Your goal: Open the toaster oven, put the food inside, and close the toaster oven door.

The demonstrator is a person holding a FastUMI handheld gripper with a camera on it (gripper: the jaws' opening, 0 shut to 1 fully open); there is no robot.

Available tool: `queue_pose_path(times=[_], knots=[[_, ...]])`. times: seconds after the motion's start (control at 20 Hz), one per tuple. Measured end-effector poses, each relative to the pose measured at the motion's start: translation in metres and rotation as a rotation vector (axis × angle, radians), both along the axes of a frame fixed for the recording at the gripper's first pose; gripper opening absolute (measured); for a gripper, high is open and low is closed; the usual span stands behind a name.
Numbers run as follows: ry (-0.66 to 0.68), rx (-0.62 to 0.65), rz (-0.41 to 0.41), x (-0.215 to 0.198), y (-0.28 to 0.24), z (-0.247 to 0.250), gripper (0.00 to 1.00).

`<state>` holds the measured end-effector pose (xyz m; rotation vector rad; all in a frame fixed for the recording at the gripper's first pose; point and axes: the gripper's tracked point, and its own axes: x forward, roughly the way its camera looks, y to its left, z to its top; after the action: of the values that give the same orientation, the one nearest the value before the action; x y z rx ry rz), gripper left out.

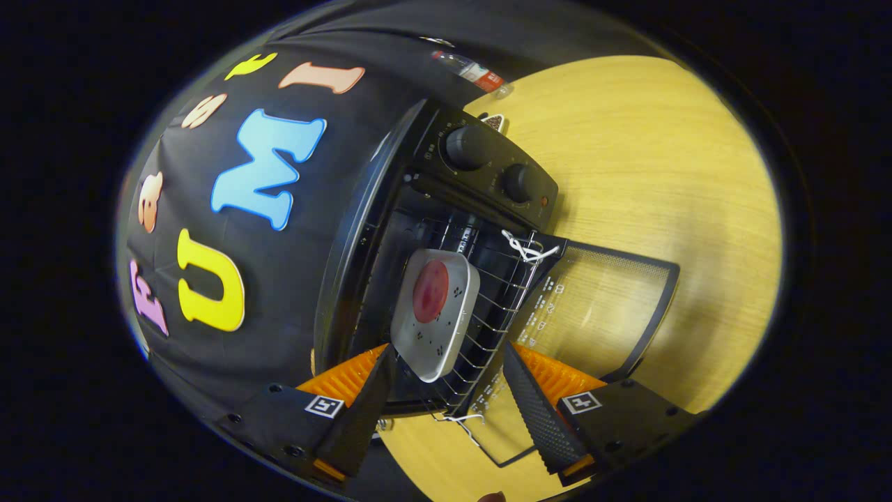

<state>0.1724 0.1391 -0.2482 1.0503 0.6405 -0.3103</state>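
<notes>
On the wooden table (648, 160) stands the oven (418, 230), seen rolled to one side by the camera, its glass door (592, 307) swung fully down and lying open. Inside, on the wire rack (498, 300), sits a pale tray (439, 328) carrying a round red piece of food (431, 291). The gripper (446, 401) hovers just in front of the rack with its fingers spread wide and nothing between them; the near corner of the tray lies just ahead of the gap.

So the food appears to be in place, and the door is what remains to handle. It is probably stiff, hinged and fairly light, though the glass is hard and slick, so a push from under its far edge or a grip on its handle would serve better than pressing on the pane. The tray looks light and rigid and could slide on the wires if nudged.

The handle itself is hard to make out along the door's outer rim. White ties (526, 247) on the rack are unclear in purpose. The oven's far interior is dark, and the knobs (468, 146) are too small to read.
</notes>
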Motion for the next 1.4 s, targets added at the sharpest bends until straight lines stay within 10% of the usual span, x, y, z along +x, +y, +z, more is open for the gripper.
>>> queue_pose_path(times=[0.75,1.4], knots=[[0.128,-0.581,0.616,-0.113,0.003,-0.033,0.98],[0.309,-0.672,0.811,-0.115,-0.004,-0.095,0.98]])
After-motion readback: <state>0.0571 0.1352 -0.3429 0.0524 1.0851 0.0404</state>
